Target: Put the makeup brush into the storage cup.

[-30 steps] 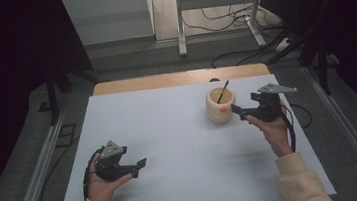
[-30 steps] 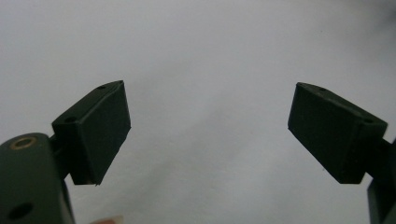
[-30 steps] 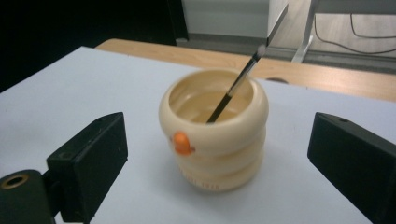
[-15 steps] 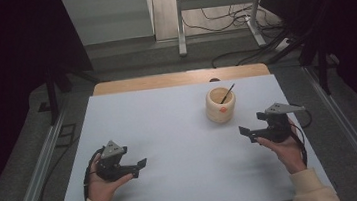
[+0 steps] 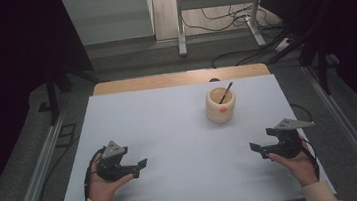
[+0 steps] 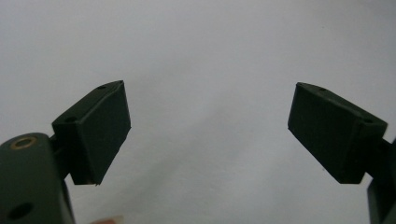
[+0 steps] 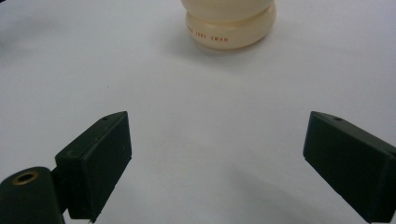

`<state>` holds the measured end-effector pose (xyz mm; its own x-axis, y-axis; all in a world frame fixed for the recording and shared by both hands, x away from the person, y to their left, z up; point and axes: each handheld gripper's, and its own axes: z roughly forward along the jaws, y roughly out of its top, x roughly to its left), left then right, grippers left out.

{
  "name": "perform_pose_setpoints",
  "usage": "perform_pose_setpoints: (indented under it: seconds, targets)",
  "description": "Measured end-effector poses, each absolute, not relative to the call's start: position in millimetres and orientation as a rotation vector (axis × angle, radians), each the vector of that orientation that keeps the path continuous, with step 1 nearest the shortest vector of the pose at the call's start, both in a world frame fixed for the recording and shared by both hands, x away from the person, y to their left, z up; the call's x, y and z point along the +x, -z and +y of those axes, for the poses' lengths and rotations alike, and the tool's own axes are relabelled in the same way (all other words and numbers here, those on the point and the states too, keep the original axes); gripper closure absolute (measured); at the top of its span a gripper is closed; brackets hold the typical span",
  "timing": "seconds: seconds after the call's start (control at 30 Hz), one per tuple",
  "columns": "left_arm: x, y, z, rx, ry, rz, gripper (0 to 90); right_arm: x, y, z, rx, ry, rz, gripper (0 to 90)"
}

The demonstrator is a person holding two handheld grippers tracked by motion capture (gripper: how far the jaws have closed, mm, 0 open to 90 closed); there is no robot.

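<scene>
A cream round jar with a red dot on its side stands on the white table, right of centre toward the back; a thin dark stick leans out of it. The jar's base sits at the top of the right gripper view. My right gripper rests near the front right of the table, open and empty, well in front of the jar. Its jaws stand wide apart over bare table. My left gripper lies at the front left, open too, its jaws spread with nothing between them.
A wooden strip runs along the table's far edge. Metal rails flank the table on both sides. Behind the table stand a metal frame and loose cables on the floor.
My right gripper has drawn back from beside the jar toward the front right of the table. The left gripper has stayed where it was.
</scene>
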<state>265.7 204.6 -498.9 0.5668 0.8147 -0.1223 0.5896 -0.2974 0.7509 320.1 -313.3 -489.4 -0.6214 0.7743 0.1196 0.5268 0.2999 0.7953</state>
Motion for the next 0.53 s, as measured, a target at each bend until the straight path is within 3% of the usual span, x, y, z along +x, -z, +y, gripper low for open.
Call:
perform_pose_setpoints:
  seconds: [0.53]
  targets:
    - [266.2,498.6,203.7,2.010,-0.363,1.122,13.7,318.3,492.4,-313.0,1.164,-1.199,2.285,8.2]
